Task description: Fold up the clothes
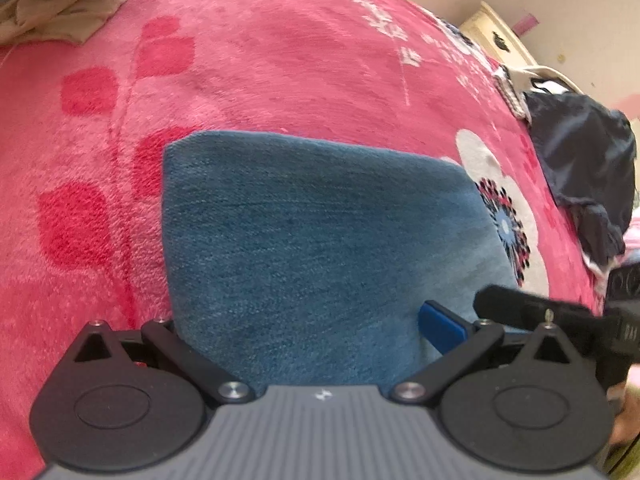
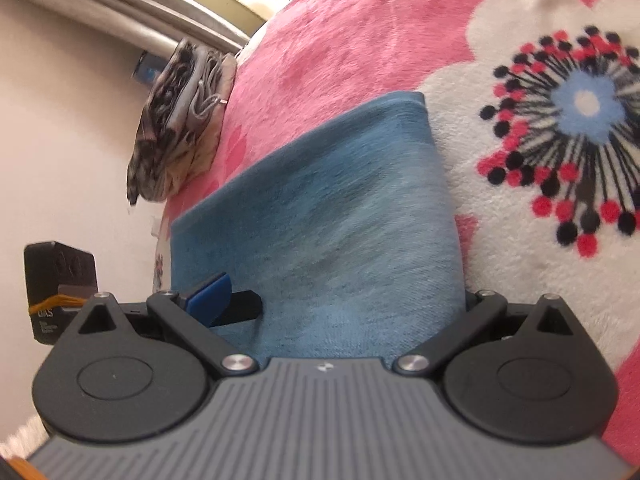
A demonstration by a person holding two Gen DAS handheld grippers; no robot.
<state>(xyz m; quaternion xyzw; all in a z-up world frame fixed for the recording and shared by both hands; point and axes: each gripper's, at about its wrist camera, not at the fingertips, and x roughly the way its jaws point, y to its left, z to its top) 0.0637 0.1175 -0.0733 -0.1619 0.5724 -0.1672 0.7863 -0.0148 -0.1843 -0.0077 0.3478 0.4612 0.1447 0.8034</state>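
From my left wrist camera I see the folded blue garment [image 1: 320, 248], denim-like in weave, lying flat on the pink fleece blanket [image 1: 260, 60]. It fills the middle of the view and runs under the left gripper [image 1: 320, 344]. The linkage arms are spread wide, but the fingertips are hidden behind the cloth and the gripper body, so I cannot tell whether that claw is clamped or apart. At the lower right, a blue finger pad [image 1: 442, 330] of the other tool rests against the garment's near edge.

Through the right wrist camera the same garment rises in front of the right gripper [image 2: 324, 340], its fold edge toward the white flower print [image 2: 560, 120] on the blanket. Here too the fingertips are out of sight; I cannot tell their state.

A dark navy garment [image 1: 584, 168] lies crumpled at the blanket's right edge. A patterned folded pile [image 2: 180, 120] sits at the far side.
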